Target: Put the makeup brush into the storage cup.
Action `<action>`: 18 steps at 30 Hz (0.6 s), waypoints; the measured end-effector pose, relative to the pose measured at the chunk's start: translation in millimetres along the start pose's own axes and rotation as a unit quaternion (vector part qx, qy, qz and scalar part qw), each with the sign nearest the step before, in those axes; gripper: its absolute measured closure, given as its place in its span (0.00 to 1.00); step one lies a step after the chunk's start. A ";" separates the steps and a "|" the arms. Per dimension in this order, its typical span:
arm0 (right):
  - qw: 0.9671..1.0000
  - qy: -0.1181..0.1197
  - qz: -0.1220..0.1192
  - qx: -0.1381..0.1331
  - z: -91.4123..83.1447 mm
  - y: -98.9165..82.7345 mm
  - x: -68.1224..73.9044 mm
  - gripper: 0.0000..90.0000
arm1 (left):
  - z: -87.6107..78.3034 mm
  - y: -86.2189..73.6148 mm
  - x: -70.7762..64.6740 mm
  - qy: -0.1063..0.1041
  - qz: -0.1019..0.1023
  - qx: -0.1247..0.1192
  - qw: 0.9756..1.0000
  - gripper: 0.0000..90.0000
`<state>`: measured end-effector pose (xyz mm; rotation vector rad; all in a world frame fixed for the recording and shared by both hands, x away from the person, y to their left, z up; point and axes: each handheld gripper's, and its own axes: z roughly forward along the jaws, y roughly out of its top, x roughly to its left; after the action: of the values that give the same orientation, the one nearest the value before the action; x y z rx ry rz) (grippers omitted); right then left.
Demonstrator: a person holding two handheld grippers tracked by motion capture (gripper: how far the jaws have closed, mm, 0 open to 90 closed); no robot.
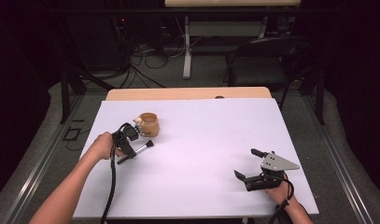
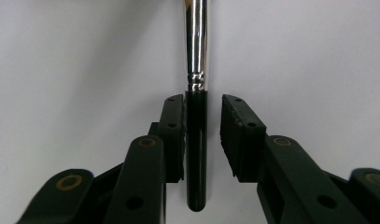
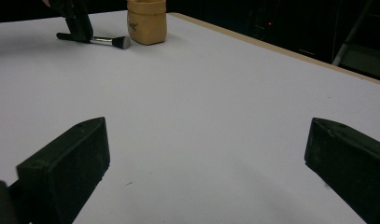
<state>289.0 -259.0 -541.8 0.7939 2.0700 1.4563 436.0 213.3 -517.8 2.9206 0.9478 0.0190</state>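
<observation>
— So where does the brush (image 1: 137, 151) lie, taking the brown cup (image 1: 147, 124) as our mark?

— Just beside the cup, on the person's side of it, flat on the white table (image 1: 201, 140). In the high view its dark bristle head points toward the cup and stops a little short of it; the black handle end runs away from the cup, toward the person's left hand (image 1: 102, 144).

— And the left gripper (image 1: 127, 145)?

— Right at the brush, near the cup. In the left gripper view (image 2: 202, 135) the black handle runs up between the two jaws and the shiny metal ferrule goes on past their tips. One jaw lies against the handle; the other stands a little clear of it, so the jaws are parted around the handle and not clamped on it.

— What of the cup itself?

— It stands upright, with something pale at its rim on the side toward the left gripper; too small to tell what. In the right gripper view the cup (image 3: 147, 20) sits far off, the brush (image 3: 96, 40) just beside it.

— The right gripper (image 1: 249, 164)?

— Well apart from the cup, toward the person's right, held low over the table by the right hand (image 1: 281, 192). Its own view (image 3: 206, 163) shows the jaws spread wide with bare white table between them.
</observation>
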 end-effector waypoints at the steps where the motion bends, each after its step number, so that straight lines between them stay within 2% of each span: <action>1: 1.000 0.000 0.000 0.000 0.1 0.0 0.1 0.00 | 0.2 0.3 0.3 -0.001 0.000 0.002 1.000 0.81; 11: 1.000 -0.001 0.000 0.000 0.0 0.0 0.2 0.00 | 4.5 4.1 0.5 0.006 -0.001 0.021 1.000 0.85; 15: 1.000 -0.001 0.000 0.000 -0.1 -0.1 0.0 0.00 | 7.0 5.4 -0.8 0.010 -0.003 0.022 1.000 0.86; 18: 1.000 -0.001 0.000 0.000 0.1 0.0 0.2 0.00 | 6.8 6.3 -1.3 0.012 0.003 0.028 1.000 0.87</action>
<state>289.0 -258.8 -541.9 0.7938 2.0692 1.4546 438.9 207.0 -524.1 2.9809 0.9579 0.0282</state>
